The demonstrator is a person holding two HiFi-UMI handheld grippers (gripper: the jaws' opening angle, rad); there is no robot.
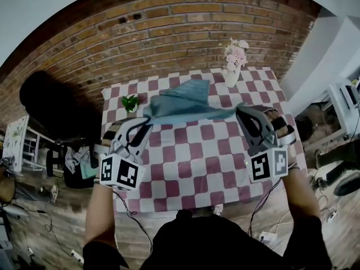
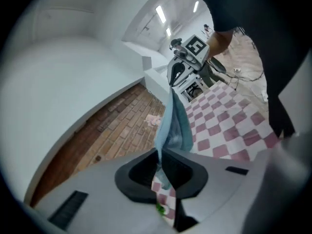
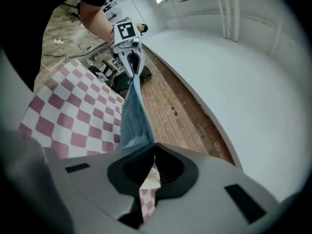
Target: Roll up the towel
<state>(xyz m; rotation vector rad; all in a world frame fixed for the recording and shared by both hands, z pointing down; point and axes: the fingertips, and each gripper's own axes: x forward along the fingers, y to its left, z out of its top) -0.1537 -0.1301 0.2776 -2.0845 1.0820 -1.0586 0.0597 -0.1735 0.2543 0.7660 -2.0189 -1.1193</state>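
— Towel rolled yet?
— Not at all. Strung taut between the left tool and the right tool, upper middle of the head view, above the far half of the checked counter.
— Grip on it?
— Both tools pinched tight on the thin top edge, one end each. Sagging and bunched in the middle; cannot tell whether touching the counter there.
— Done so far?
— Only lifted and stretched out. No turn of a roll anywhere.
— Left to do?
— Probably everything: laying flat on the bare squares at frame centre, clear of the small plant and the flower vase near the top, then rolling end to end.
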